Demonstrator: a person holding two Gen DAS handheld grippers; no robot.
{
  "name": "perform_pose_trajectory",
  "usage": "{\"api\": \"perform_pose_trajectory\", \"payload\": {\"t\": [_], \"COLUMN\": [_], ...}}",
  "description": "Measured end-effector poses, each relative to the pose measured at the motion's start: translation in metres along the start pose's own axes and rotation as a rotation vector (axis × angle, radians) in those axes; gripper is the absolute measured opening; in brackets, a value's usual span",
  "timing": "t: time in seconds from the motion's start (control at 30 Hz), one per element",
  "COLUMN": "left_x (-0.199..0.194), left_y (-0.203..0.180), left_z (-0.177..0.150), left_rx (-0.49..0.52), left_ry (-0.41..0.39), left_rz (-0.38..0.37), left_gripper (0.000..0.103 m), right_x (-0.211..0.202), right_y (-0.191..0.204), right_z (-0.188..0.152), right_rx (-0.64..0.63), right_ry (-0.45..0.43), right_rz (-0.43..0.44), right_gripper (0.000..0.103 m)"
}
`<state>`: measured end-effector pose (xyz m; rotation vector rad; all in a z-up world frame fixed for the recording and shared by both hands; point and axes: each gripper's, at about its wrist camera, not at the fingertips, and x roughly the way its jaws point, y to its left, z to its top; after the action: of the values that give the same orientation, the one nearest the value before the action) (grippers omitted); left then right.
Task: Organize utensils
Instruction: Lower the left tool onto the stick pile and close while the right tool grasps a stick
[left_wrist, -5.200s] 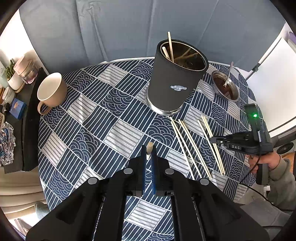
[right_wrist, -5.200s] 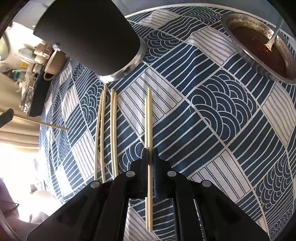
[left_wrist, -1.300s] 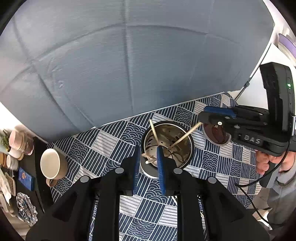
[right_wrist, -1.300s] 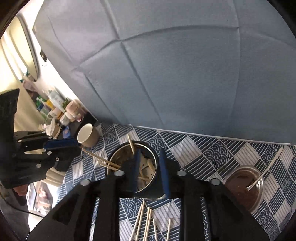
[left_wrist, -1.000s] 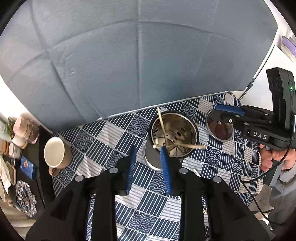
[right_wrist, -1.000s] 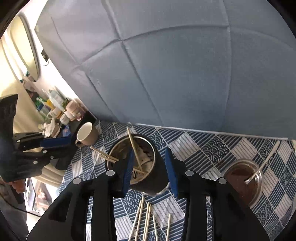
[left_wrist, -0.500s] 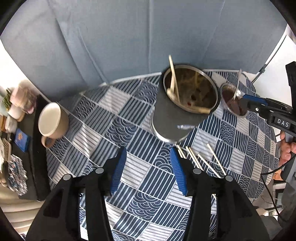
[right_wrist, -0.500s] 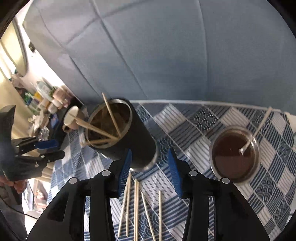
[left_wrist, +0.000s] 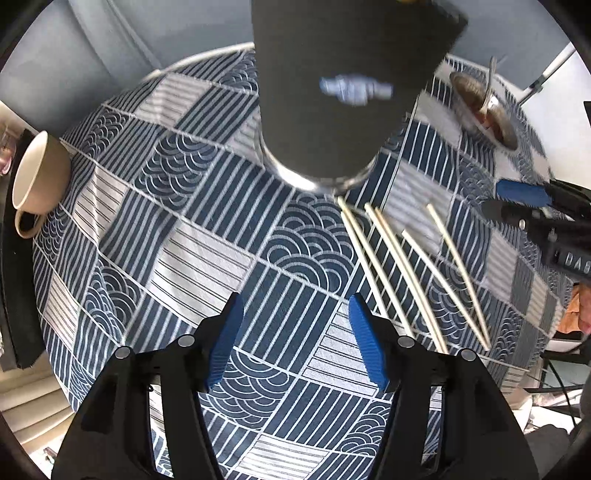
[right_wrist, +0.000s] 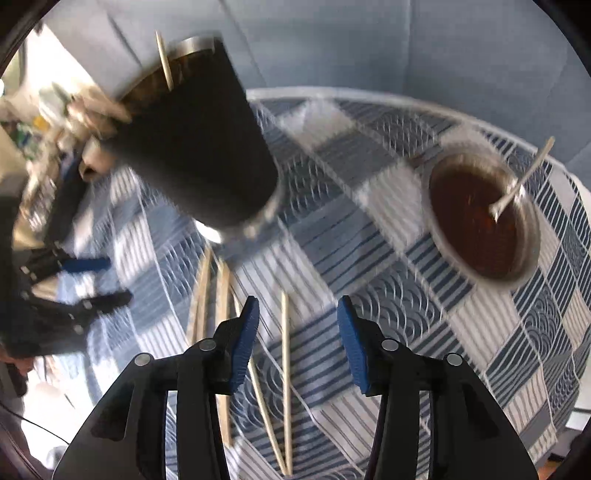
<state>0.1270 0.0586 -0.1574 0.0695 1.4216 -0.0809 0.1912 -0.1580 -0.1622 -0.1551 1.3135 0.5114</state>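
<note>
Left wrist view. The left gripper hangs above the patterned tablecloth with its blue-padded jaws spread wide and nothing between them. A black utensil holder with a steel base stands upright ahead of the jaws, blurred. Loose wooden chopsticks lie flat on the cloth to the right of the jaws, fanned out, their far tips near the holder's base. A beige mug sits at the cloth's left edge. A small metal bowl with a spoon in it stands at upper right. The right gripper enters from the right edge, beyond the chopsticks; its jaw opening cannot be told here.

Right wrist view. The right gripper is likewise opened wide and empty, over the chopsticks, one of which lies between its fingers on the cloth. The utensil holder stands at upper left, a chopstick protruding above its rim. The metal bowl of dark liquid holds a spoon. The left gripper, blurred, shows at left, open.
</note>
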Motion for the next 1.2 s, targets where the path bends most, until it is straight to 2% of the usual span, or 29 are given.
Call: {"api": "perform_pose_trajectory", "payload": {"t": [0.13,0.33,0.63,0.8,0.9,0.93,0.97,1.03,1.1,1.17,1.2], "left_x": [0.021,0.033,0.047,0.053,0.058,0.059,0.059,0.058,0.056,0.053,0.051], "left_y": [-0.008,-0.016,-0.028,-0.037,-0.054,-0.06,-0.063,-0.062,-0.064,-0.063,-0.057], "left_z": [-0.007,-0.012,-0.009,-0.007,-0.005,-0.007,-0.009,-0.012,-0.015,-0.016,-0.018], "left_rx": [-0.013,-0.025,-0.05,-0.051,-0.008,0.017,0.024,0.01,0.023,0.021,0.015], "left_ry": [0.047,0.068,0.093,0.088,0.07,0.059,0.044,0.036,0.033,0.033,0.033], "left_rz": [-0.027,-0.036,-0.033,-0.004,0.041,0.064,0.071,0.059,0.056,0.053,0.049], "left_gripper": [0.063,0.063,0.064,0.066,0.067,0.068,0.068,0.065,0.054,0.033,0.027], "right_x": [0.021,0.035,0.047,0.05,0.052,0.052,0.052,0.051,0.048,0.044,0.042], "right_y": [-0.002,0.0,0.005,0.01,0.019,0.022,0.02,0.017,0.017,0.01,0.008], "right_z": [-0.015,-0.025,-0.03,-0.029,-0.031,-0.032,-0.033,-0.034,-0.036,-0.037,-0.037], "right_rx": [0.006,-0.019,-0.059,-0.092,-0.147,-0.151,-0.134,-0.104,-0.138,-0.153,-0.152], "right_ry": [0.069,0.134,0.153,0.15,0.14,0.134,0.134,0.131,0.121,0.117,0.117], "right_rz": [-0.007,-0.035,-0.059,-0.088,-0.133,-0.147,-0.142,-0.125,-0.117,-0.11,-0.109], "right_gripper": [0.045,0.046,0.048,0.051,0.056,0.06,0.06,0.058,0.051,0.029,0.024]}}
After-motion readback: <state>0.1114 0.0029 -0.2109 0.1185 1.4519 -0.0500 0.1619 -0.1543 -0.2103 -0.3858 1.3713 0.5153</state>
